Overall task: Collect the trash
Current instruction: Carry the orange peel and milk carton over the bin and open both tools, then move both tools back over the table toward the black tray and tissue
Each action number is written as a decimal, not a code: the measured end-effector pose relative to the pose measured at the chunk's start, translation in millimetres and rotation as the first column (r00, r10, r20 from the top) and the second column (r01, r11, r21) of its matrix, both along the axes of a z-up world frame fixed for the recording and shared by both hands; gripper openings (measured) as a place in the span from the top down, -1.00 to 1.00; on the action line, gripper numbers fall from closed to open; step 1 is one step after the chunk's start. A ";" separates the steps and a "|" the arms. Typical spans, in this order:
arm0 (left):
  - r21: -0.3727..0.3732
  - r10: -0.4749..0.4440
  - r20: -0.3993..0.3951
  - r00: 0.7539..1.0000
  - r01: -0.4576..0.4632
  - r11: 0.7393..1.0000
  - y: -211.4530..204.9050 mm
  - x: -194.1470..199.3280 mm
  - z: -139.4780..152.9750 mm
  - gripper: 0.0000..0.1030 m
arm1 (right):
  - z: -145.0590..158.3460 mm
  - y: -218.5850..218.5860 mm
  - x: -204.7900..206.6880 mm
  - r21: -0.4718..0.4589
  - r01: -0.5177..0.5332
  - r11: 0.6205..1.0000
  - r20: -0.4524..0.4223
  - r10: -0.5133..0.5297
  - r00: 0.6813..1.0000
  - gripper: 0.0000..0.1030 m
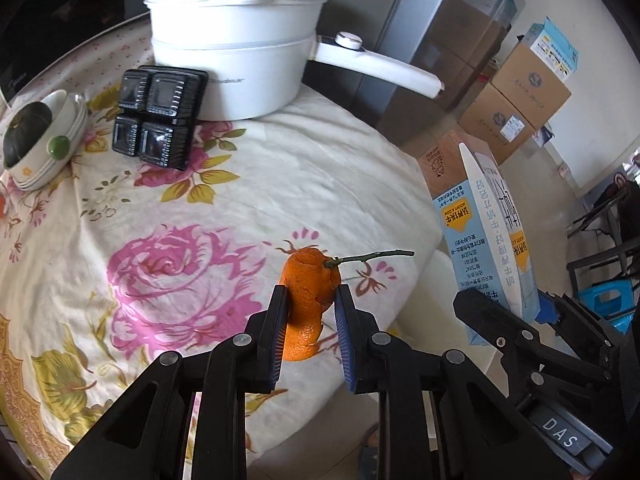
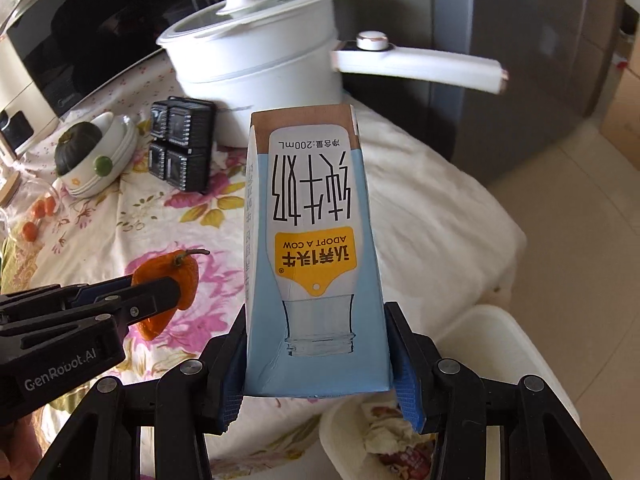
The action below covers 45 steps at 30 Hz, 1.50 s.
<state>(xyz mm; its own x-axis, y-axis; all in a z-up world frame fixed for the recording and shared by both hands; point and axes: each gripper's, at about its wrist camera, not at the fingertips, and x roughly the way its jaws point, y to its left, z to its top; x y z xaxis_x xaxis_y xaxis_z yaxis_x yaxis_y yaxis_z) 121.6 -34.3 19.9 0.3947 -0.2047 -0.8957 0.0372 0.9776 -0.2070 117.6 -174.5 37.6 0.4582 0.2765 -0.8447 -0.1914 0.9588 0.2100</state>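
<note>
- Location: home dining or kitchen area.
- Evidence: floral tablecloth [image 1: 168, 216]; white electric cooking pot [image 1: 240, 64]; stacked bowls [image 1: 52, 140]; cardboard boxes [image 1: 516, 96] on tiled floor.

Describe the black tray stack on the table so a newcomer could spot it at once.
Find the big white electric pot at the back of the flowered tablecloth. Leaning against its front wall, right of the stacked white bowls holding a dark squash, is the black tray stack. It is the only black thing on the cloth, with four square wells.

floral tablecloth [image 1: 168, 208], white pot [image 1: 236, 68], black trays [image 1: 158, 118], stacked bowls [image 1: 60, 152]
</note>
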 end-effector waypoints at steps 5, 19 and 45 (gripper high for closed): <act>-0.013 -0.110 -0.070 0.991 0.110 0.994 -58.7 -4.9 -32.1 0.51 | -25.9 -50.5 -13.7 -0.019 0.112 0.993 -0.121 -0.114 0.986 -0.05; -0.026 -0.209 -0.217 0.954 0.209 0.978 -142.0 -6.2 -113.8 0.47 | -73.0 -117.4 -13.2 -0.123 0.234 0.965 -0.268 -0.259 0.928 -0.06; -0.043 -0.152 -0.195 0.969 0.146 0.988 -121.4 8.1 -101.4 -0.02 | -71.9 -117.3 -2.8 -0.096 0.248 0.964 -0.249 -0.264 0.932 -0.34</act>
<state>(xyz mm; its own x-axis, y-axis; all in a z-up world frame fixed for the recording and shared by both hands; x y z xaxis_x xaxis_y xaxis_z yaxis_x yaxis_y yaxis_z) 129.7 -155.7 -81.5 0.1736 -0.2737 -0.9460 0.1376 0.9579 -0.2518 114.8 -291.8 -34.2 0.2717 0.1220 -0.9546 0.1150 0.9807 0.1581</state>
